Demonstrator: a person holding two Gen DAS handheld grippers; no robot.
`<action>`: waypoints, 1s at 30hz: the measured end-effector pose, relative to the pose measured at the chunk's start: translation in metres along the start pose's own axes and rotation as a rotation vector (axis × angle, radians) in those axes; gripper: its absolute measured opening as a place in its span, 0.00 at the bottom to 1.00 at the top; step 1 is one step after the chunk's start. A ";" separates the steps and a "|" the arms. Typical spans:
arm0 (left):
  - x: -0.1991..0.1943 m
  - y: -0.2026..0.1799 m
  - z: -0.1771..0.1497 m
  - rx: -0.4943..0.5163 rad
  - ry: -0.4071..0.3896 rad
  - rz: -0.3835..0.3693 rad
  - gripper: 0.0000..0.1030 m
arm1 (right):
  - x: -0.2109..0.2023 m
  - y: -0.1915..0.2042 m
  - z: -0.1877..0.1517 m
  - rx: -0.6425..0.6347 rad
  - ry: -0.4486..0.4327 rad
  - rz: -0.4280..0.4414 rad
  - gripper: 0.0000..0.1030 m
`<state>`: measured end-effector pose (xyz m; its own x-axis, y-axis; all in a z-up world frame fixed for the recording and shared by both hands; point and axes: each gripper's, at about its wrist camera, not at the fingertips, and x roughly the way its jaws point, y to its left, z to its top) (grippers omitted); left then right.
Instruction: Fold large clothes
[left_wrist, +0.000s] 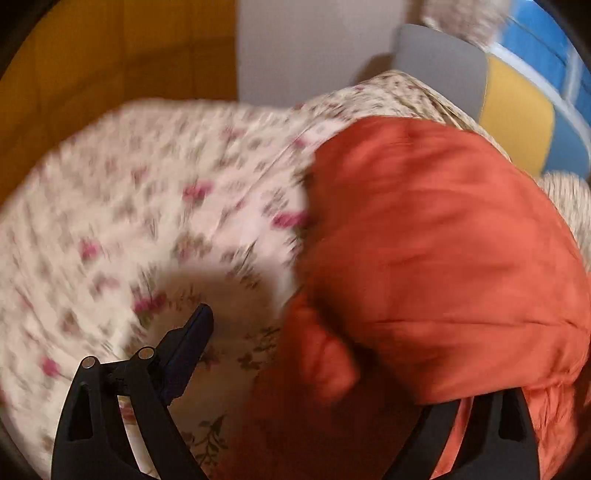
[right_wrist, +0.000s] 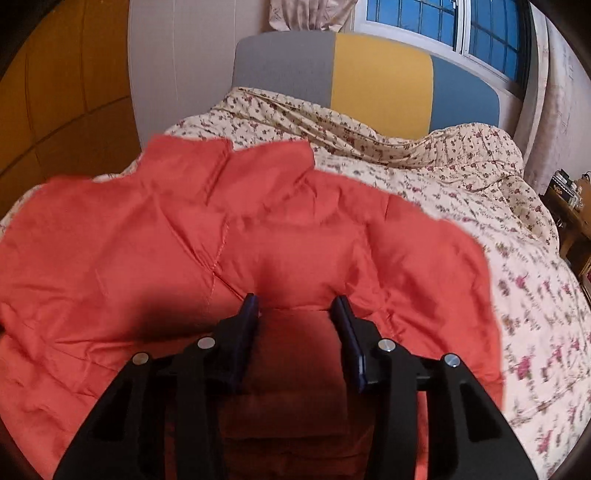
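An orange-red padded jacket (right_wrist: 221, 240) lies spread on the floral bedspread (right_wrist: 461, 206). My right gripper (right_wrist: 297, 304) is just above the jacket's near part, its fingers apart with a fold of orange fabric between them; I cannot tell if the pads press it. In the blurred left wrist view the jacket (left_wrist: 443, 240) fills the right side. My left gripper (left_wrist: 317, 332) has its left finger (left_wrist: 192, 343) over the bedspread (left_wrist: 129, 221), and the right finger is hidden under orange fabric. Its jaws stand wide apart.
A grey, yellow and blue headboard (right_wrist: 369, 81) stands at the far end of the bed. A window (right_wrist: 443, 22) with a curtain is behind it. An orange wooden wall (right_wrist: 55, 110) is on the left. A cluttered bedside table (right_wrist: 569, 206) is at the right.
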<state>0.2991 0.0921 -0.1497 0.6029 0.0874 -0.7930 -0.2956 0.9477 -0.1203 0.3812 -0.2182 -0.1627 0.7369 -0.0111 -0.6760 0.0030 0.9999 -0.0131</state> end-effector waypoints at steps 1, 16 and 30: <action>-0.002 0.002 0.003 -0.014 -0.011 -0.012 0.89 | 0.004 0.002 -0.002 0.005 0.001 0.002 0.40; -0.115 -0.036 -0.015 0.071 -0.340 -0.006 0.89 | 0.001 -0.017 -0.013 0.005 0.000 -0.001 0.42; -0.004 -0.096 0.036 0.237 -0.202 -0.059 0.90 | 0.002 -0.017 -0.013 0.005 -0.005 0.004 0.43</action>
<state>0.3514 0.0121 -0.1136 0.7561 0.0664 -0.6510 -0.0888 0.9960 -0.0015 0.3737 -0.2351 -0.1737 0.7399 -0.0073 -0.6726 0.0037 1.0000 -0.0068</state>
